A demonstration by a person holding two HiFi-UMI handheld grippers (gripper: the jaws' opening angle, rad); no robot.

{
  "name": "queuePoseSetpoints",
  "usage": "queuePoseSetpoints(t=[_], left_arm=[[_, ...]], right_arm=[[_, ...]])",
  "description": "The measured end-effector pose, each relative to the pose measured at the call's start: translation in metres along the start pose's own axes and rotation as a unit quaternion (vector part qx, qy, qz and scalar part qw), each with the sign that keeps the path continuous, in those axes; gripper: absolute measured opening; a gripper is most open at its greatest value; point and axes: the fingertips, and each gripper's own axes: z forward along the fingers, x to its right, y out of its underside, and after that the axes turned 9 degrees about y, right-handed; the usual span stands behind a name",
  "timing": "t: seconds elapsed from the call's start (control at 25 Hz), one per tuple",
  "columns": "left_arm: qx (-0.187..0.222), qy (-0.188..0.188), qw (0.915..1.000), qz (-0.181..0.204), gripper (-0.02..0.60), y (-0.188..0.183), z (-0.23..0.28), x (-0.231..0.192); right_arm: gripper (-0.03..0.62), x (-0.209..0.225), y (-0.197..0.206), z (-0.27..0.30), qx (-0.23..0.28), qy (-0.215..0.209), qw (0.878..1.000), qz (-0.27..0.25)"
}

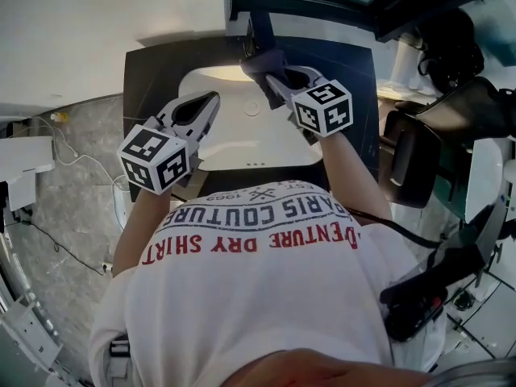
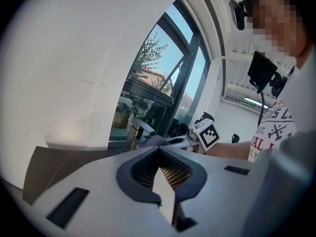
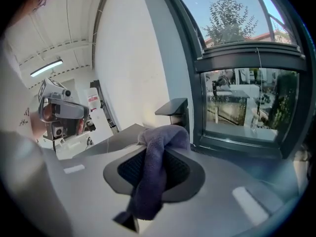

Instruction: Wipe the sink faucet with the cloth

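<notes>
The right claw (image 3: pixel 163 135) is squeezing the cloth (image 3: pixel 150 181) by the faucet (image 1: pixel 259 32), top middle. The left claw (image 2: pixel 159 150), pinched together and empty, is hanging over the left edge of the sink (image 1: pixel 234 147).

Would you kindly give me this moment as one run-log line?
right gripper: shut on cloth | cloth: close to faucet, contact unclear | left gripper: shut, empty, over sink
</notes>
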Motion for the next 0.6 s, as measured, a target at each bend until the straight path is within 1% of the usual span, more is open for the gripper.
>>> queuePoseSetpoints(t=[0.36,0.6], left_arm=[[-0.001,-0.005,1.0000,-0.002,0.001,-0.002,-0.002,-0.010],[0.000,-0.008,1.0000,-0.002,0.002,-0.003,-0.002,-0.012]], right_arm=[[0.074,0.024,-0.029,0.032,0.024,0.037,0.999,-0.004],[0.074,0.030,-0.038,0.041,0.036,0.045,0.998,-0.005]])
